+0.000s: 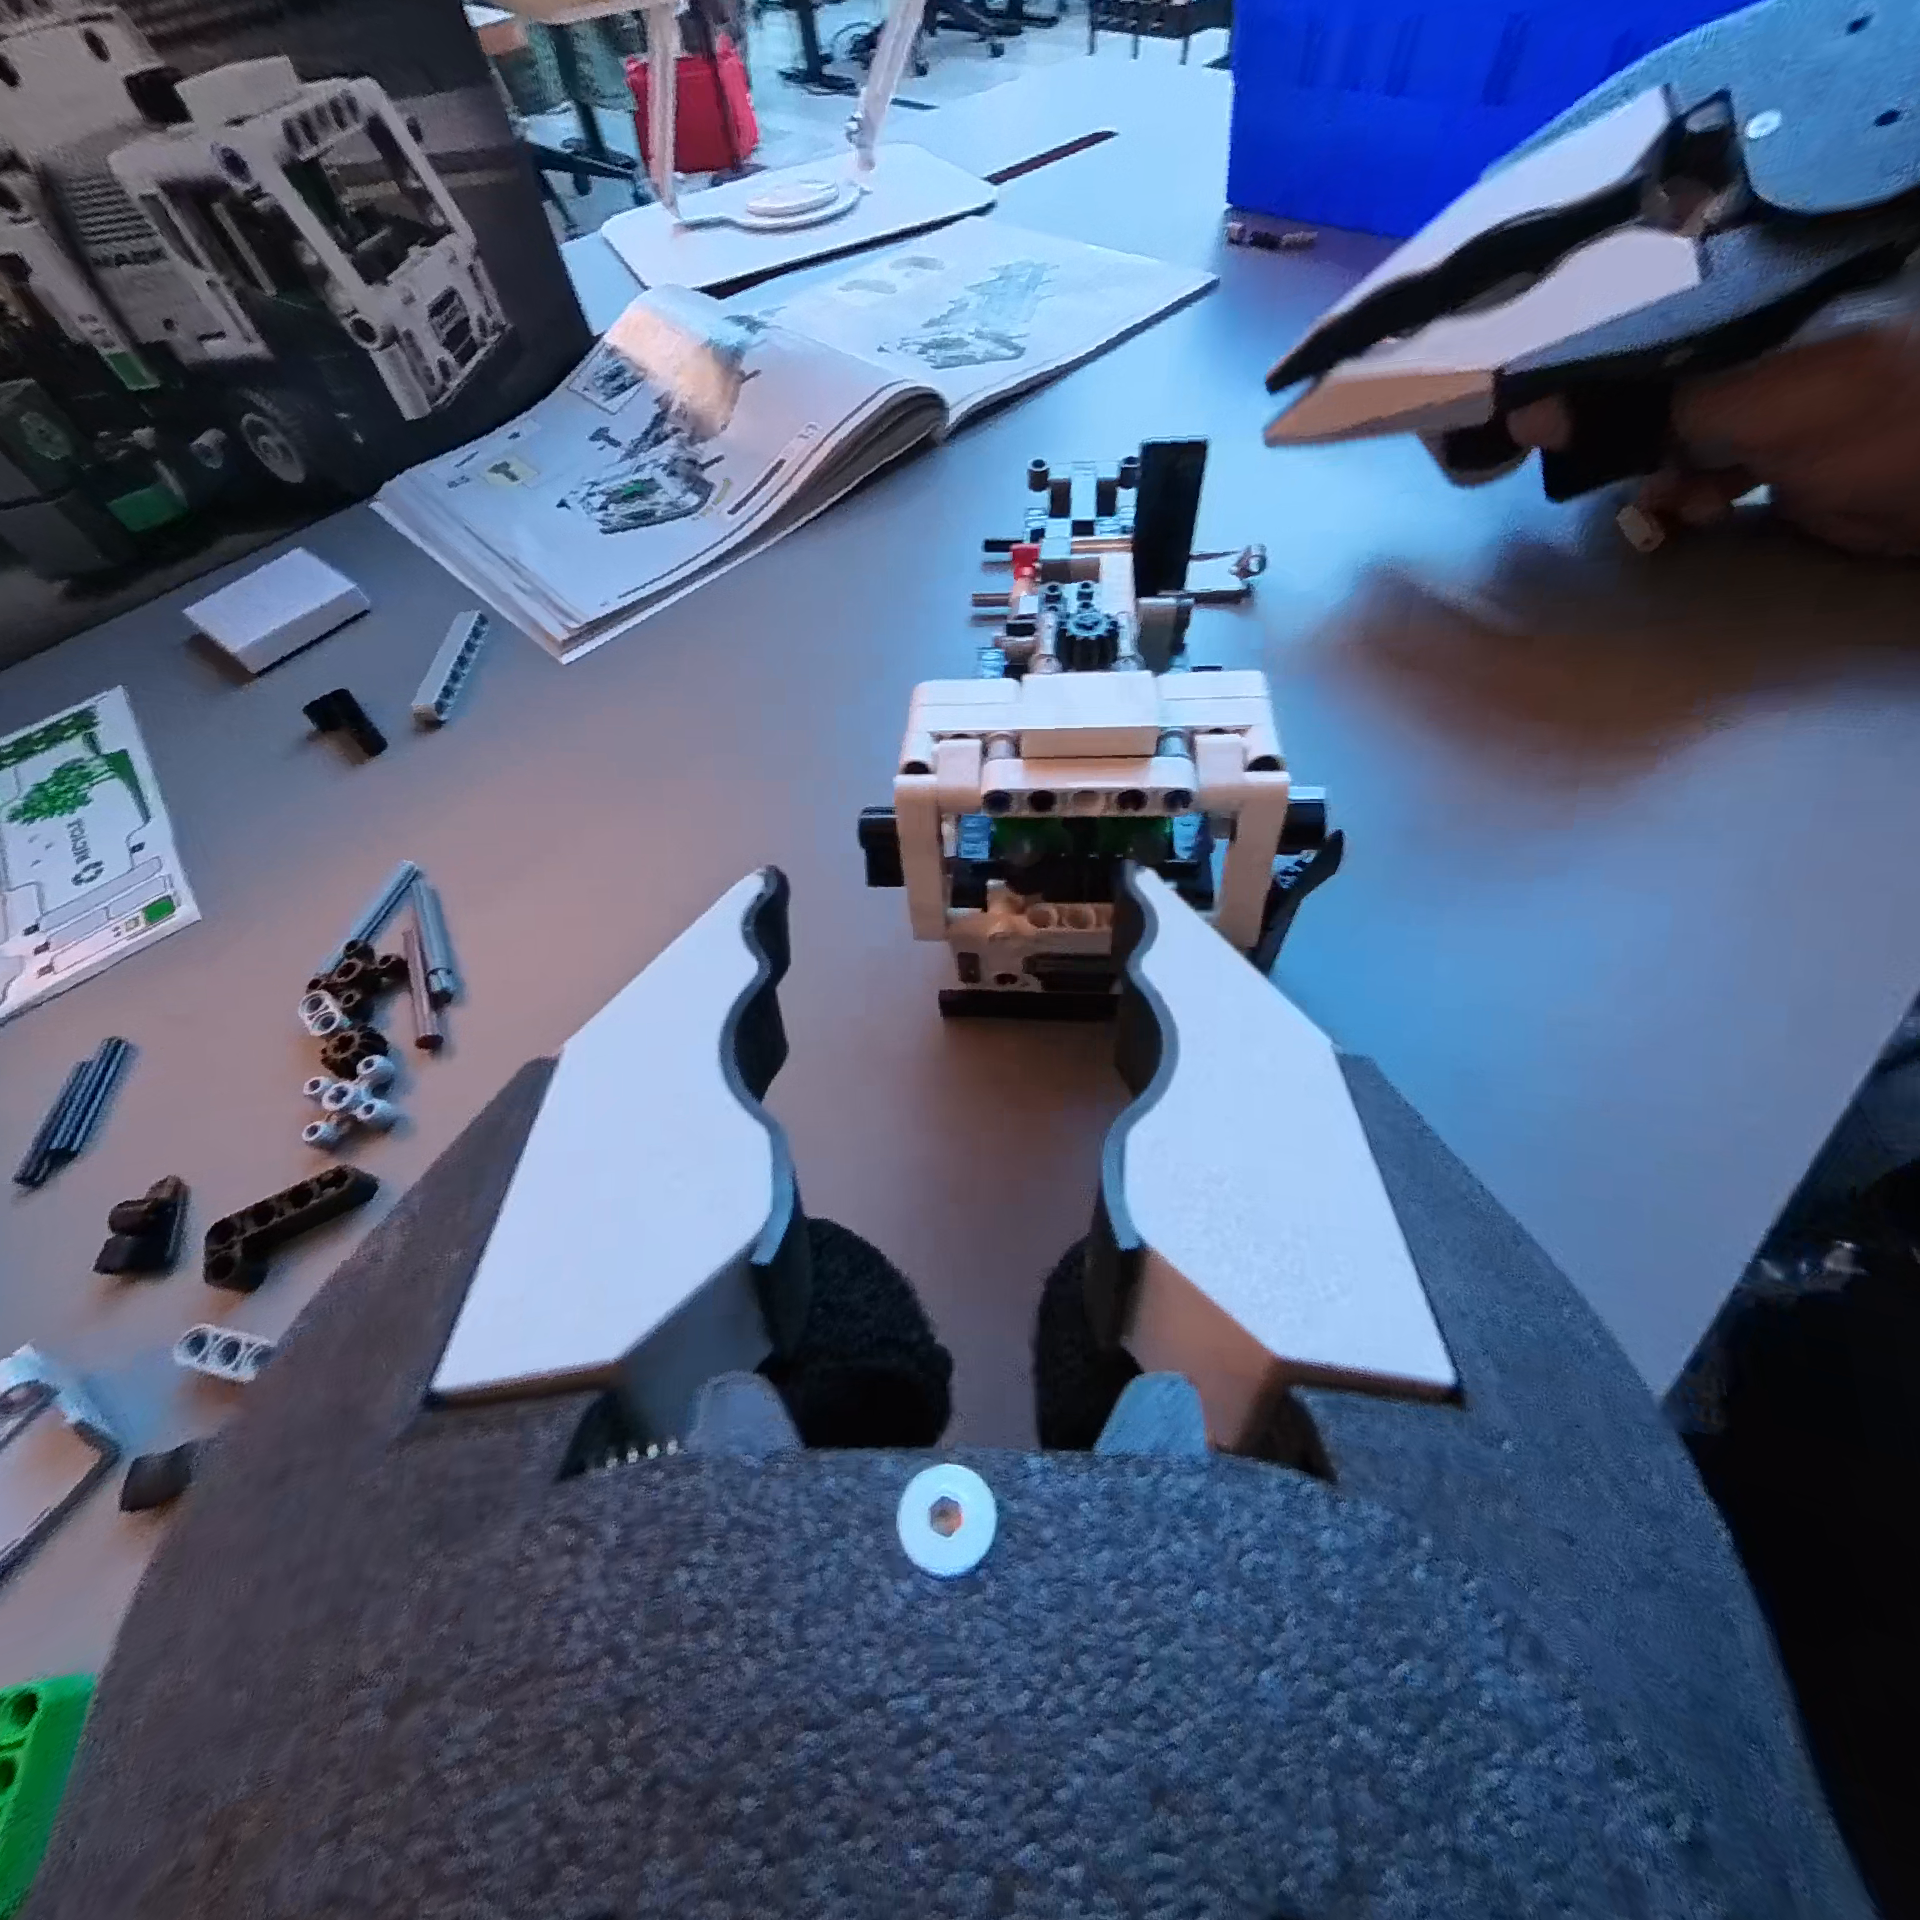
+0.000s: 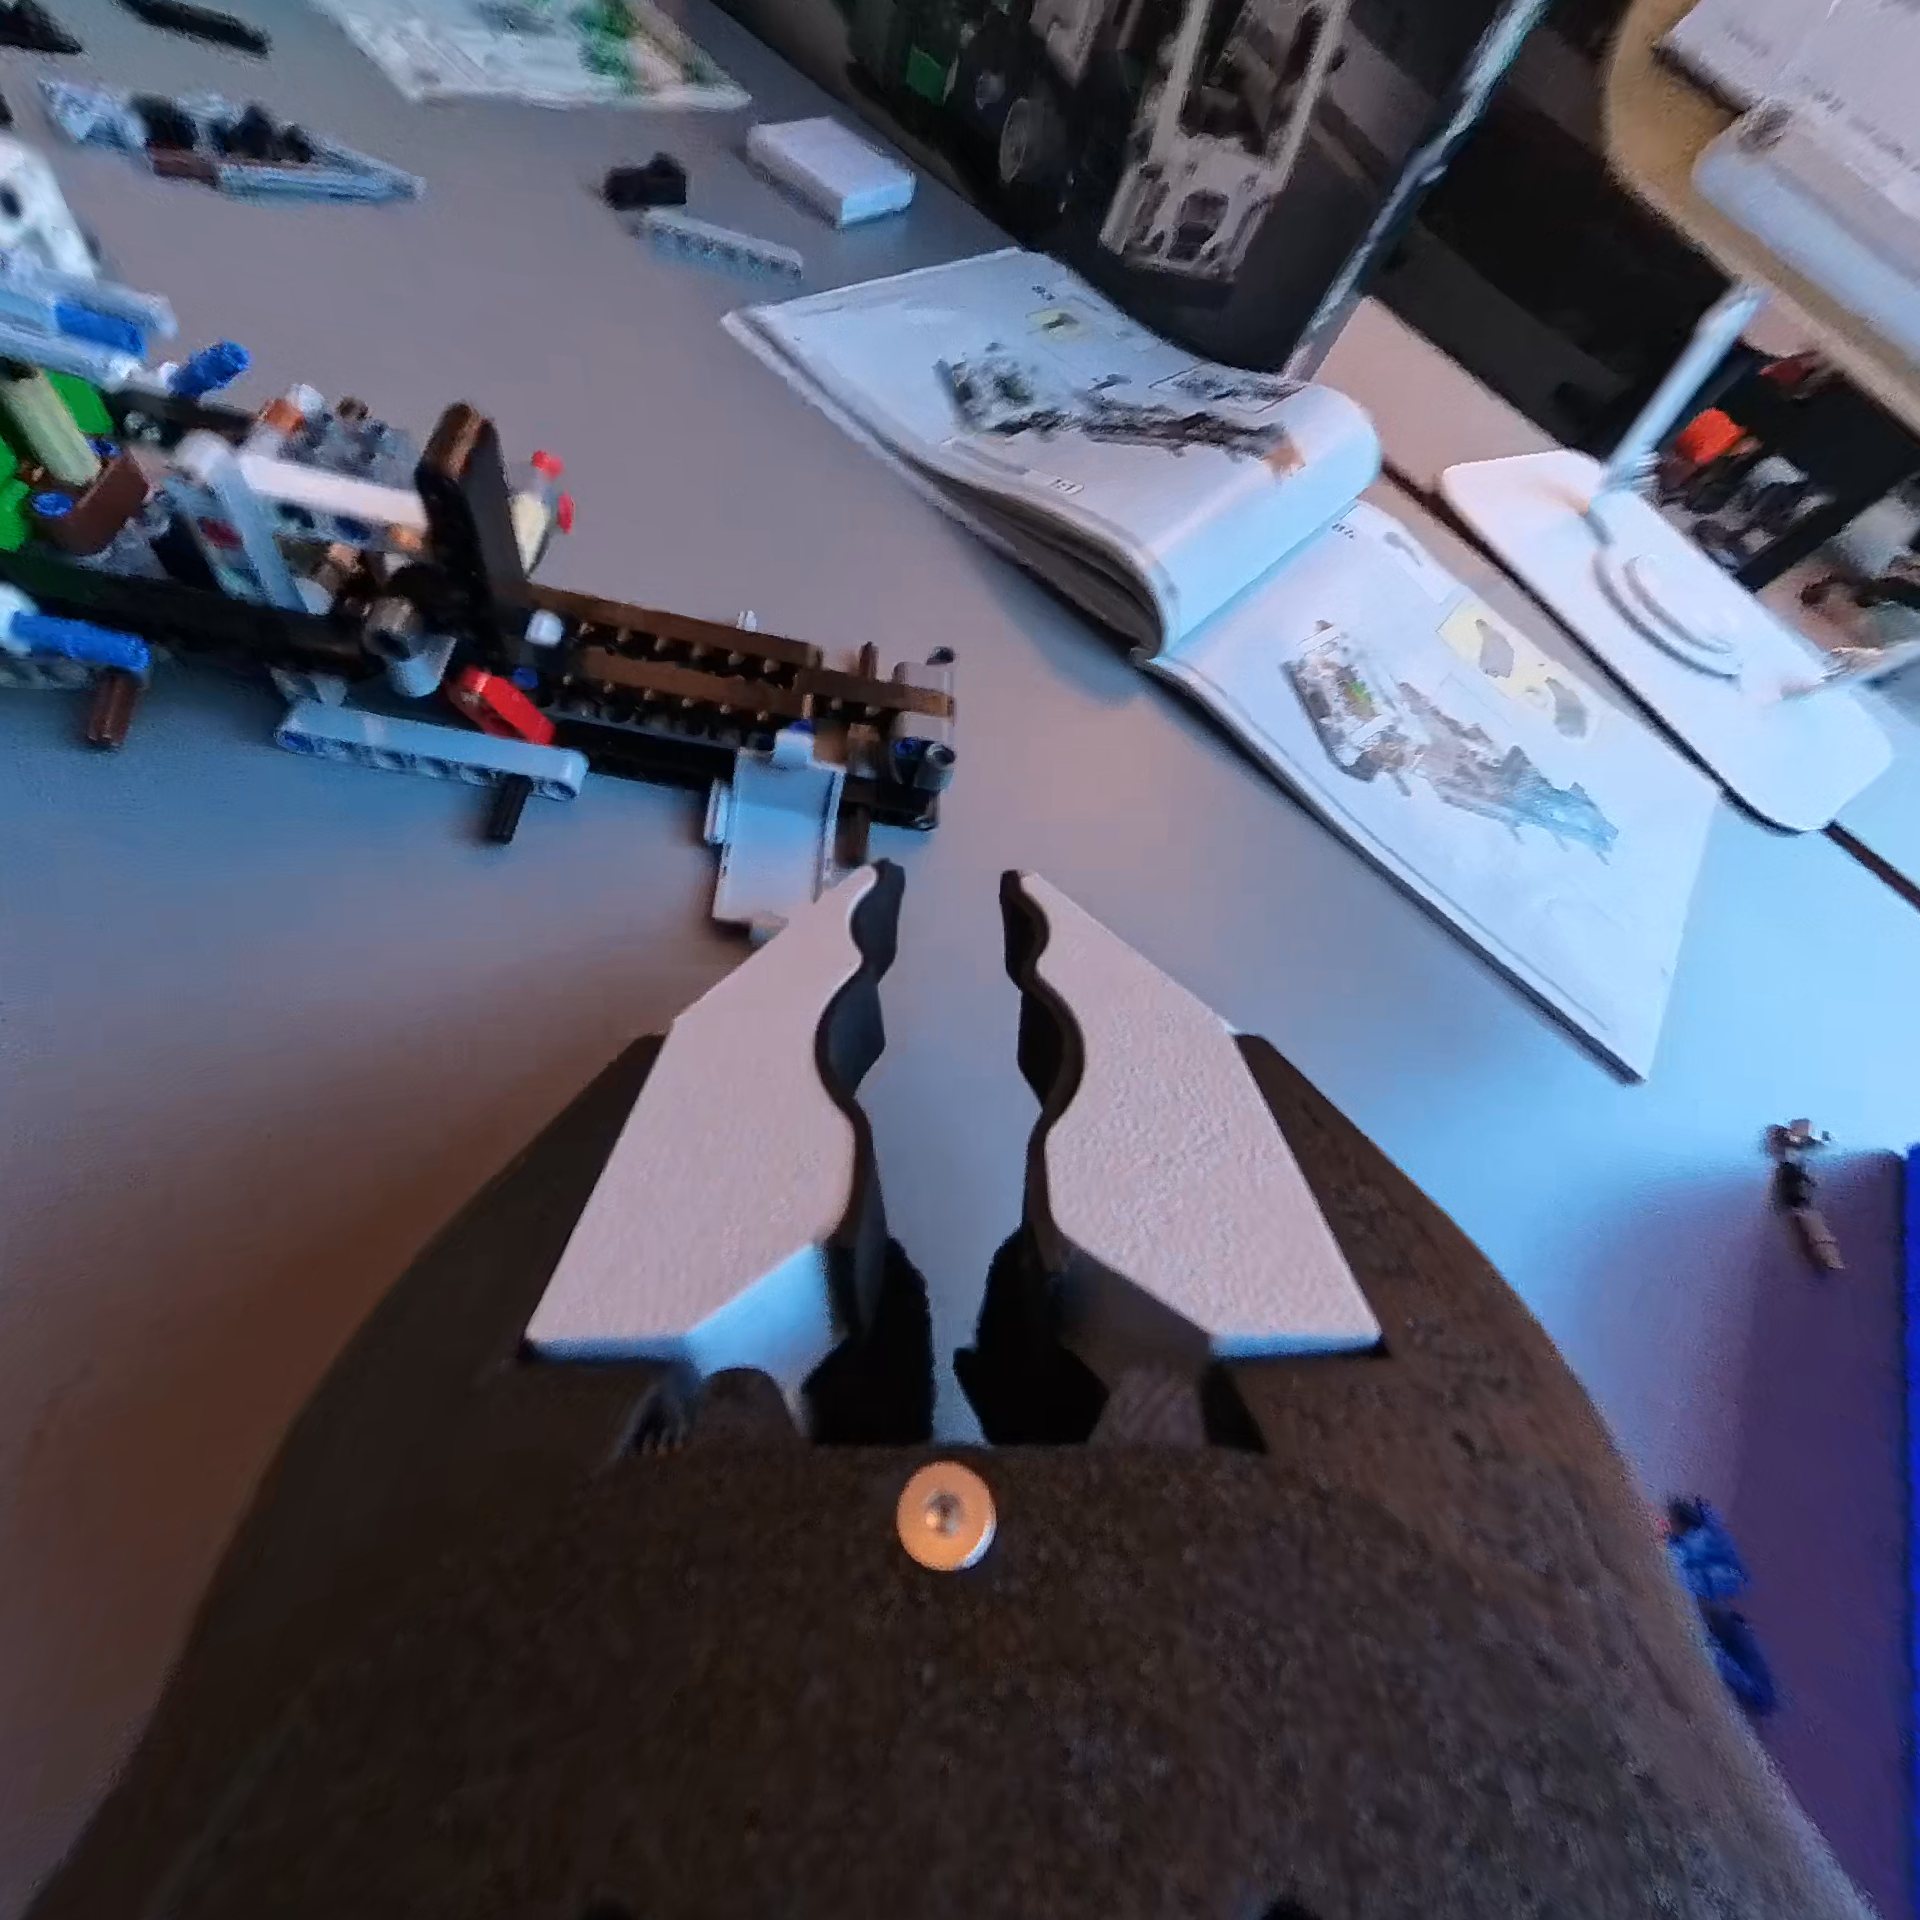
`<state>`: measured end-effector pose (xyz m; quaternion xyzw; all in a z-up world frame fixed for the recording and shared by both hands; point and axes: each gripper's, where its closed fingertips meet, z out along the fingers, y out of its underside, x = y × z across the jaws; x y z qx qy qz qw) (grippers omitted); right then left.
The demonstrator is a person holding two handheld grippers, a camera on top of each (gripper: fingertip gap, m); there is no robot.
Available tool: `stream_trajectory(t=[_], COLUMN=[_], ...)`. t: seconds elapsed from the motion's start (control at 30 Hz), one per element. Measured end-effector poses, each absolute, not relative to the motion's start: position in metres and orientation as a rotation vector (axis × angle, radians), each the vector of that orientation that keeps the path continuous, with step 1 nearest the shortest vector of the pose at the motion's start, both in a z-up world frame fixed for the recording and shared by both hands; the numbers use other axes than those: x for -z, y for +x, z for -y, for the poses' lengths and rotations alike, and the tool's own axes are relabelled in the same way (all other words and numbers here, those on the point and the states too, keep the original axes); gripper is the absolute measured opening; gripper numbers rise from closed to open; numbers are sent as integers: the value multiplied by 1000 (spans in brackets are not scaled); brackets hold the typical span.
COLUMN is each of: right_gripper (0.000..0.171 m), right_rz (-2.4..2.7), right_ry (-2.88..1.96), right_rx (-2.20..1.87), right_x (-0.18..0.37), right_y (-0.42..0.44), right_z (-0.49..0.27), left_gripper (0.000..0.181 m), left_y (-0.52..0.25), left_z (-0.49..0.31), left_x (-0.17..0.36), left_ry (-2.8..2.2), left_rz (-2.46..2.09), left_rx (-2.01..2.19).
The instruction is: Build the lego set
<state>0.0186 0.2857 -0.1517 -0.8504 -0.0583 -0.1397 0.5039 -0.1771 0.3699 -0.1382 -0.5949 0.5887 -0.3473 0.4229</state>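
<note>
The half-built Lego truck (image 1: 1091,810) stands on the grey table, its white cab frame facing me. My left gripper (image 1: 956,883) is open and empty, its right fingertip (image 1: 1153,914) at the cab's front. The right gripper (image 1: 1288,400) shows at the upper right, above the table and apart from the model. In the right wrist view the model's long chassis (image 2: 499,644) lies at the left. My right gripper (image 2: 951,883) is open by a narrow gap and empty, just right of the chassis end.
An open instruction booklet (image 1: 790,405) (image 2: 1226,561) and the set's box (image 1: 239,260) lie behind the model. Loose pins, axles and beams (image 1: 353,1049) and a sticker sheet (image 1: 73,842) are at the left. A blue bin (image 1: 1434,104) stands at the back right.
</note>
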Motion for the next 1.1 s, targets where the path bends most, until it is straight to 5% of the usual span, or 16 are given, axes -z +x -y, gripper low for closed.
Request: stream_trajectory(t=[0.2,0.43,0.57,0.7,1.1], right_gripper=[23,26,11,11,9], right_rz=[-173,-408,-476,-498,-579], right_ry=[-2073,-2045,-2000,-2030,-2048], right_rx=[-342,-1273,-1318,-1336,-1314], right_x=[129,154,153,157,163], right_y=[-46,-136,-130,-132,-138], right_z=[-284,-301,-310,-310,-315], left_gripper=[123,140,137,110,85], left_y=[-174,-153,-146,-139,-129], left_z=[-353,-347,-352,-347,-342], left_x=[134,153,159,149,142], left_ry=[-1405,-1532,-1591,-1592,-1605], left_rz=[-1535,-1595,-1594,-1557,-1574], left_rx=[929,871,859,979,1034])
